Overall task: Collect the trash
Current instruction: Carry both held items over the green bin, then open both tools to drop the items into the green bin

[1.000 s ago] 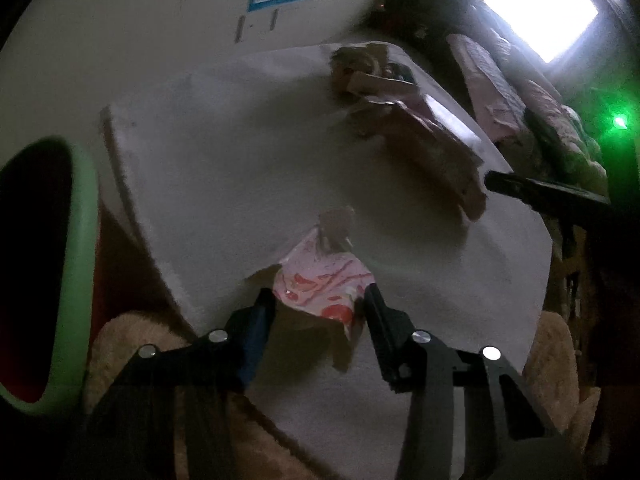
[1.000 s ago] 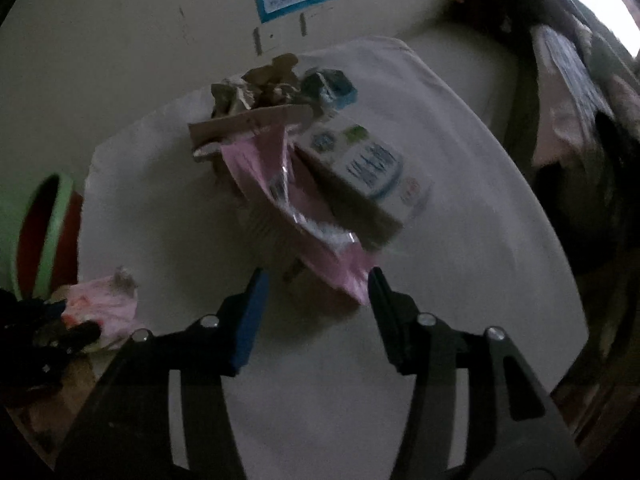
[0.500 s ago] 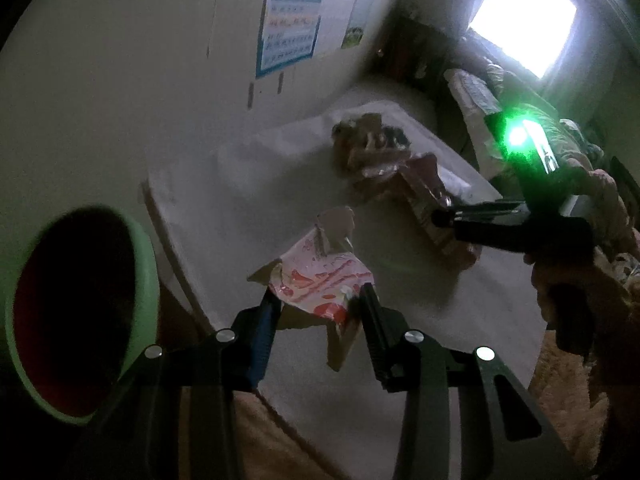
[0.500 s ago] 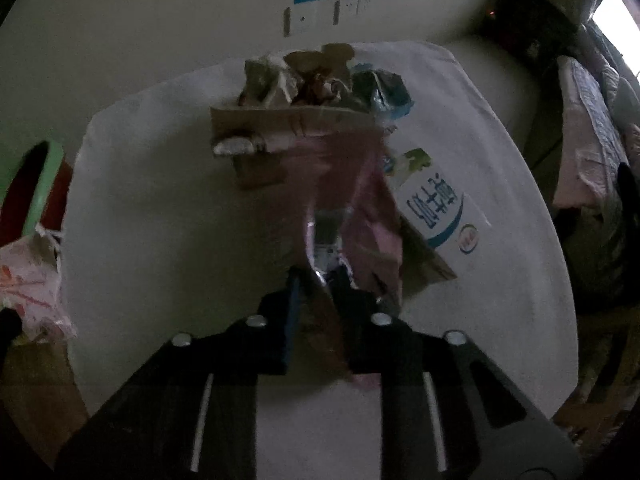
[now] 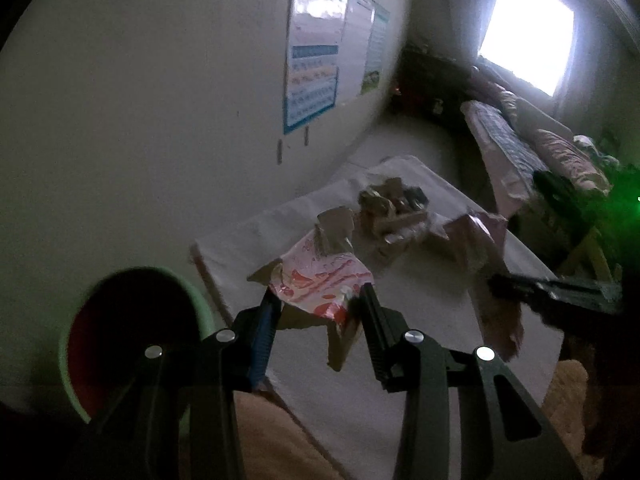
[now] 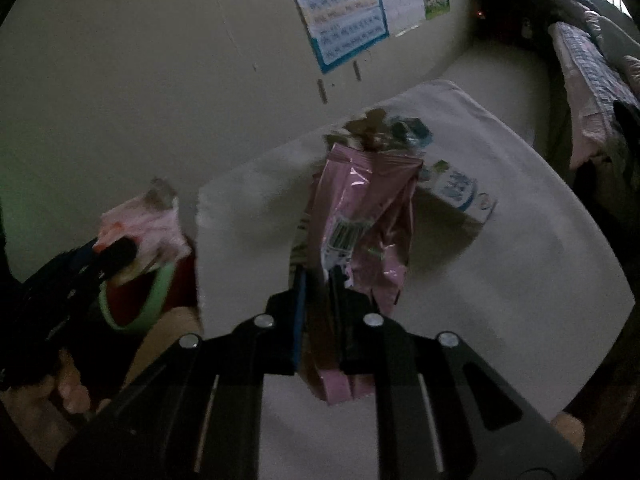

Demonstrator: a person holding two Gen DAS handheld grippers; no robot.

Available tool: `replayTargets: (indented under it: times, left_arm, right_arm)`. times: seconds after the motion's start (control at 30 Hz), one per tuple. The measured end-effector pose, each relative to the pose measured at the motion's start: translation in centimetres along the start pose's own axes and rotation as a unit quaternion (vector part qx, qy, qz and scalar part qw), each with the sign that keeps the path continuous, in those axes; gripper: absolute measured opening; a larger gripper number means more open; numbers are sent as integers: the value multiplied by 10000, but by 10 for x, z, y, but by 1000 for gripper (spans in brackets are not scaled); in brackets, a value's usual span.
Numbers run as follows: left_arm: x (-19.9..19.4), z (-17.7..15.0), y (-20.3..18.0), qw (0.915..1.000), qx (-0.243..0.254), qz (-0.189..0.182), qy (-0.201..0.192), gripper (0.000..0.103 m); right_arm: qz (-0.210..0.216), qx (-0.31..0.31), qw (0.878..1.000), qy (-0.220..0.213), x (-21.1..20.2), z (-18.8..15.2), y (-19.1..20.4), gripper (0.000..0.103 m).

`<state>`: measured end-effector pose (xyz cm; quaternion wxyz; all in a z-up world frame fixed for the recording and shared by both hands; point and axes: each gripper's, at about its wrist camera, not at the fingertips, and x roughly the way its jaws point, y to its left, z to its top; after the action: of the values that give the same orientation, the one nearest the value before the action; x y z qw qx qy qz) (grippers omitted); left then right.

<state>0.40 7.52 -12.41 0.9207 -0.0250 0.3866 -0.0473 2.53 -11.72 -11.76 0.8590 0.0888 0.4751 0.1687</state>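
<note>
Your right gripper (image 6: 318, 280) is clamped nearly shut on the bottom edge of a pink foil bag (image 6: 362, 216), which hangs lifted off the white table (image 6: 500, 280). Your left gripper (image 5: 316, 312) stands partly open, its fingers pressed on either side of a crumpled pink-and-red wrapper (image 5: 320, 280) held clear of the table's near left corner.

From the right wrist you can see a white and blue carton (image 6: 460, 192) lying on the table to the right of the bag, and a heap of crumpled scraps (image 6: 380, 128) at the far edge behind it; the left wrist view shows the scraps but not the carton.

From the left wrist the green-rimmed bin (image 5: 132, 340) shows its whole dark red mouth, low on the left beside the table. The right wrist view catches only part of its rim, just under the wrapper and your left gripper.

A blue-bordered poster (image 6: 344, 12) hangs on the far wall. Only the left wrist view takes in the bright window (image 5: 528, 44) at far right.
</note>
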Motion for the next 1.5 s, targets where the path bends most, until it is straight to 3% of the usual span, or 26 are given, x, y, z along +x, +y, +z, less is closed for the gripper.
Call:
replayTargets:
  times: [0.4,0.6,0.73,0.9,1.1,1.2,1.27,1.5]
  left_arm:
    - [-17,-1,61,9963,-457,701,-175,38]
    - [-21,-12,127,9873,-861,1332,-126,38]
    - [-11,-27,175,9796,-1098,1674,175,38]
    - [-7,-41,204,9749,-1266,1803,329,39]
    - [-1,-45,210,9730,-1342,1839,392,40]
    - [4,-46,210,9706,-1353,1944,424,43]
    - [8,-45,211,9695,-1426,1939,467,43]
    - [7,-41,201,9705,-1323,1964,454,45]
  right_arm:
    - [700,-597,9955,220,18,7,81,13]
    - [1193,-925,9877,406,50,22,132,13]
    - [1487,-1068,9811,631,77,27,167,13]
    - [1673,-1247,9742,860,107,32,202,14]
    - [1780,-1415,9690,967,126,39,225,16]
    - [1815,-1449,9678,971,127,39,229,32]
    - [1841,-1429,9683,897,124,38,226,49]
    - [1898,-1270,9701,820,114,38,214,50]
